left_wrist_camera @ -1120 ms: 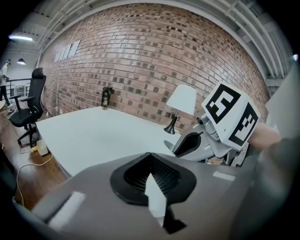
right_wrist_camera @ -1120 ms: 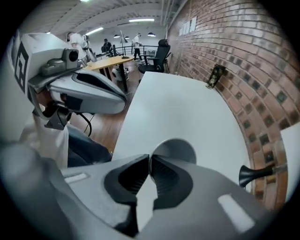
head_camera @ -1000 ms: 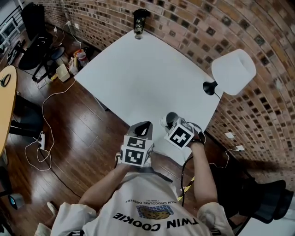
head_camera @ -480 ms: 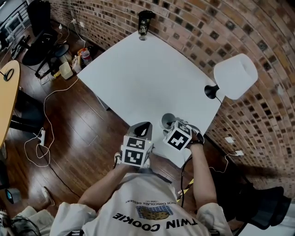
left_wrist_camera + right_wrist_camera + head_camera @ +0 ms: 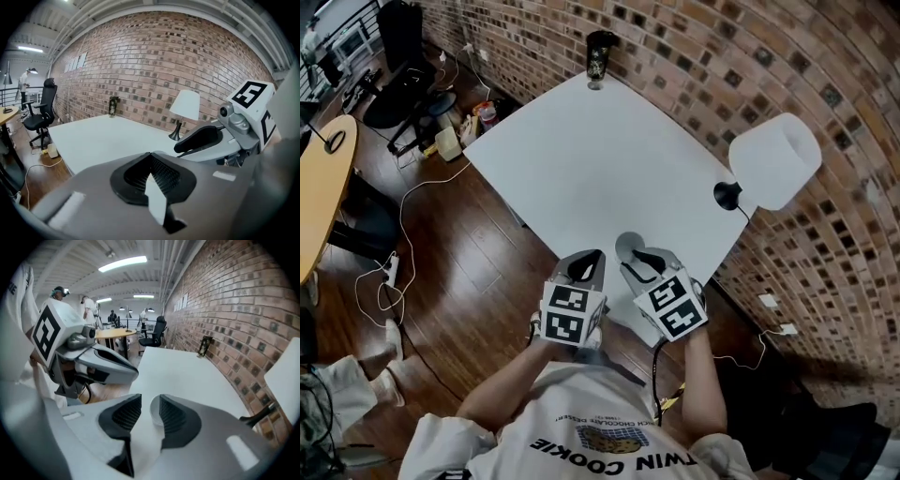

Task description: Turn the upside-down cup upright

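A small pale cup (image 5: pixel 628 246) stands on the white table (image 5: pixel 581 159) near its front edge, its mouth seemingly facing up. My right gripper (image 5: pixel 643 265) hangs just behind and above it. Its jaws have just been opening and stand apart. In the right gripper view the cup's rim (image 5: pixel 154 414) shows below, through the gap of the right gripper (image 5: pixel 150 401); the pads do not press on it. My left gripper (image 5: pixel 586 266) hovers beside it at the table's edge, shut and empty. In the left gripper view the left gripper (image 5: pixel 151 157) shows its tips together.
A white-shaded lamp (image 5: pixel 773 159) on a black base stands at the table's right edge by the brick wall. A dark tumbler (image 5: pixel 599 54) sits at the far corner. Wooden floor with cables, bags and office chairs lies to the left.
My right gripper has opened, lifted and drawn back from the cup, which stays on the table. The left gripper rose slightly.
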`<state>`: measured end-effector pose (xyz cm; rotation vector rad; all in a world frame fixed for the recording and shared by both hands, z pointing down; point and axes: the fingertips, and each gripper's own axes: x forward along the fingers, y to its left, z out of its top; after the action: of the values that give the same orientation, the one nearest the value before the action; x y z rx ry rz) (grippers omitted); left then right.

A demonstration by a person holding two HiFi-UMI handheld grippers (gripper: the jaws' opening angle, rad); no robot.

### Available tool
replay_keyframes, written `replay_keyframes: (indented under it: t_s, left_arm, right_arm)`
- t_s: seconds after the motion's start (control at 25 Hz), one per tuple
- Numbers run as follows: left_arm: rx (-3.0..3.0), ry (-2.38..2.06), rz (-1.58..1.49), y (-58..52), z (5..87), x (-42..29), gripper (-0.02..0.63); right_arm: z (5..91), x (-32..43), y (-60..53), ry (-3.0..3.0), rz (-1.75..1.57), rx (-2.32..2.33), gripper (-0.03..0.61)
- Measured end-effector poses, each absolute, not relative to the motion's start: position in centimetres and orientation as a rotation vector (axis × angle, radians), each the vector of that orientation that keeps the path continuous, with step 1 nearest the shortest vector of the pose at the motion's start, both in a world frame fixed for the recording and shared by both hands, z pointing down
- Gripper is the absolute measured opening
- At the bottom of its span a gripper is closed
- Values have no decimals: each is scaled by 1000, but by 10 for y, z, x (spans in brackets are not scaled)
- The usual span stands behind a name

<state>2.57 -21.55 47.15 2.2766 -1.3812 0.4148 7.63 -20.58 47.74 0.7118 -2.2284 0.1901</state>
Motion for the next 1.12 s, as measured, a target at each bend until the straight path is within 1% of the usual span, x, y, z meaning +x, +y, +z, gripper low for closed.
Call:
replay_keyframes:
  t_s: [0.08,0.12,0.24,0.28,0.6,1.12]
  left_arm:
    - [2290,-1396,410,-209,463,32,4]
    - [2295,-1403,410,-206,460,35,4]
    - [2304,-1427,424,-191,454,39,4]
    - [2304,-1427,427,-184,453,41,3]
    - [2356,-1438,390,-125,433,27,4]
    - [2382,-1344,423,16,443,-13,5]
  right_arm:
    - [467,77,-199,-2310,198,758,114]
    - [463,78,-195,-2344,205,788,97]
    - [452,81,-184,-2423,251,907,20]
    - [449,82,-179,-2442,271,945,6]
    - [437,63,-119,-2504,379,1097,3]
    - [434,23,14,-2472,489,1321,3]
